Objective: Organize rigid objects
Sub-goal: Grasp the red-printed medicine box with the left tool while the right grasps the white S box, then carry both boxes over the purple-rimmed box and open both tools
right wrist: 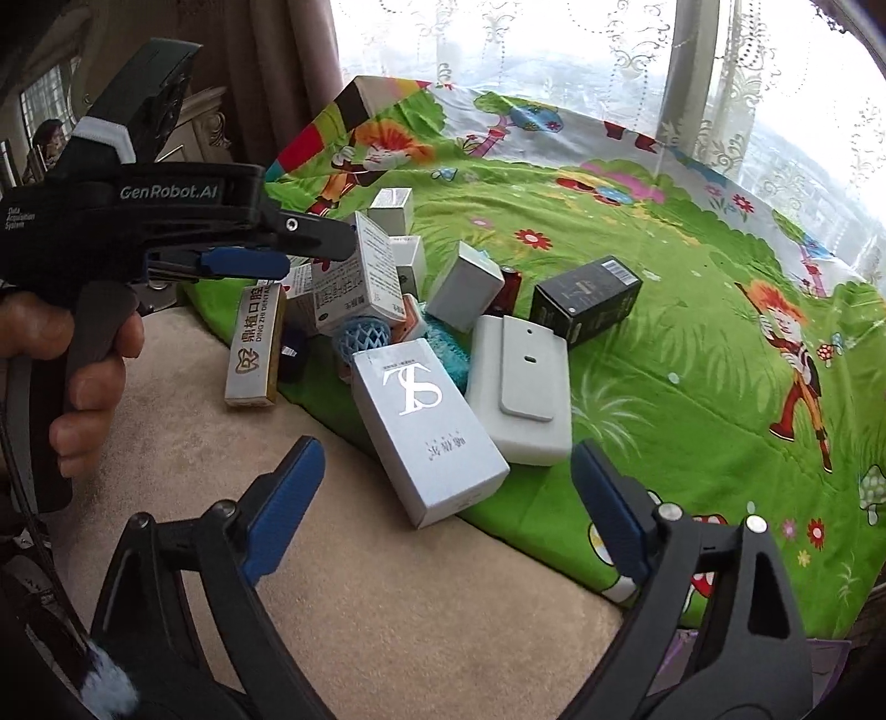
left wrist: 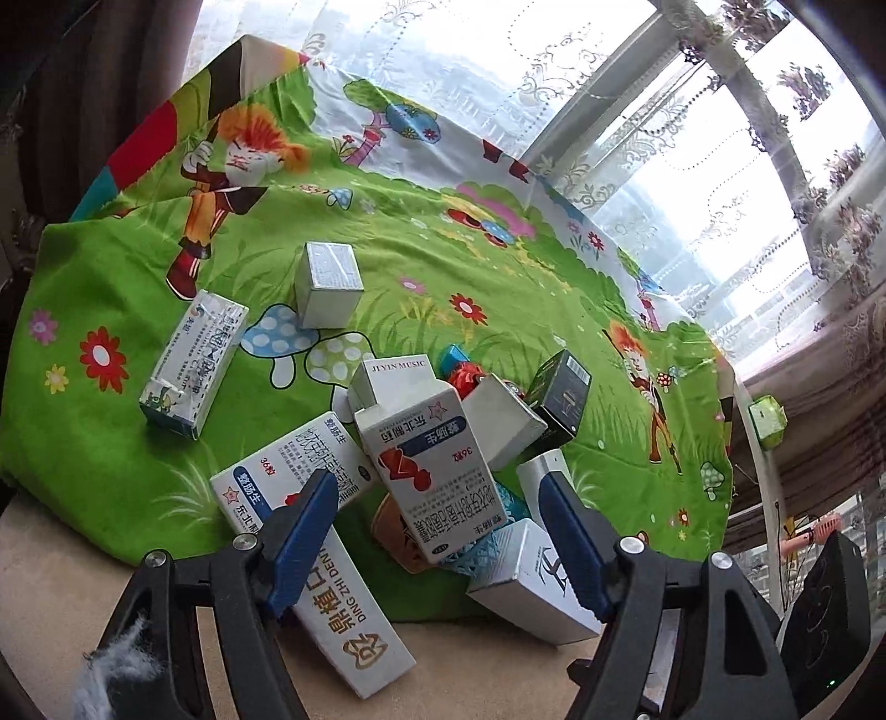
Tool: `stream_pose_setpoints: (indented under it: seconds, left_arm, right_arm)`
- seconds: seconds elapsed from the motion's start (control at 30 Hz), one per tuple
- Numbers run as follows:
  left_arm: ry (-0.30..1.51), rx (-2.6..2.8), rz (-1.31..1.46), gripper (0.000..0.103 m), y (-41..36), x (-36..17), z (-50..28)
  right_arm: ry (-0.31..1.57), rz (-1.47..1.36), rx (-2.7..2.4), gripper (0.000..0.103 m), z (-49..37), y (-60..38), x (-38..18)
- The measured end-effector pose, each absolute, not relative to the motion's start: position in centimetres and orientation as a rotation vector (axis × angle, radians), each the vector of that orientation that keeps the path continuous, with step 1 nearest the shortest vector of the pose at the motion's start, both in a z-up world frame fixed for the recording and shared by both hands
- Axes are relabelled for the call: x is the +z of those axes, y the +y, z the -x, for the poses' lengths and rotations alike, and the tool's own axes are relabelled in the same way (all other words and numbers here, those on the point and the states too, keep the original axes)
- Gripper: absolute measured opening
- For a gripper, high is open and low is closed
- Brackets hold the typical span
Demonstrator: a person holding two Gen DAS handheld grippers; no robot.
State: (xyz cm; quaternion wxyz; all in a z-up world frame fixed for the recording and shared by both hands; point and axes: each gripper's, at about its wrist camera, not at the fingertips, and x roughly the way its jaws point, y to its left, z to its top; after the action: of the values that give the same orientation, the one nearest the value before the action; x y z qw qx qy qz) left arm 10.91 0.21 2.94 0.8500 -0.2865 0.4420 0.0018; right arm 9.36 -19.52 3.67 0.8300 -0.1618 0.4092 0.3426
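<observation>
Standing wide apart, the fingers of the right gripper (right wrist: 448, 515) hold nothing; just ahead of them the silver box marked TS (right wrist: 426, 432) lies across the edge of the green cartoon cloth (right wrist: 692, 354), half on the beige surface (right wrist: 387, 609). Beyond the right finger the cloth is open and bare. The left gripper (left wrist: 440, 540) is also parted, its tips hanging over the heap of boxes (left wrist: 426, 459) without a clear grip; outside its left finger a tall box (left wrist: 191, 368) stands alone. Lace curtains (right wrist: 554, 50) and a window close the far side.
</observation>
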Motion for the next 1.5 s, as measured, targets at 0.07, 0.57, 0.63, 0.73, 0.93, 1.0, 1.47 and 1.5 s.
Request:
stream_pose_setpoints:
  seconds: [0.07,0.57,0.63,0.73,0.93,1.0,1.47,1.5]
  left_arm:
    - [0.948,0.016,0.622,0.073,0.4,2.5,-11.3]
    - [0.997,0.037,0.616,0.051,0.4,1.7,-13.5]
    - [0.993,0.034,0.607,0.050,0.3,1.9,-13.5]
    - [0.978,0.028,0.603,0.049,0.4,2.2,-13.2]
    - [0.944,0.025,0.595,0.049,0.3,3.1,-12.6]
    - [0.932,0.017,0.586,0.049,0.1,3.5,-12.4]
    - [0.896,-0.047,0.551,0.049,-2.7,5.6,-11.0]
    - [0.895,-0.052,0.545,0.049,-3.1,5.7,-10.9]
  right_arm:
    - [0.873,0.359,0.744,0.092,-9.7,-18.9,3.3]
    - [0.960,0.379,0.804,0.070,-12.6,-17.2,1.0]
    - [0.966,0.381,0.819,0.062,-12.4,-17.0,0.9]
    - [0.964,0.380,0.824,0.056,-12.2,-17.0,1.0]
    - [0.947,0.349,0.821,0.046,-11.8,-17.6,1.7]
    - [0.937,0.333,0.816,0.046,-11.6,-17.9,2.0]
    - [0.892,0.236,0.750,0.046,-10.3,-21.2,4.2]
    - [0.890,0.226,0.738,0.046,-10.2,-21.6,4.3]
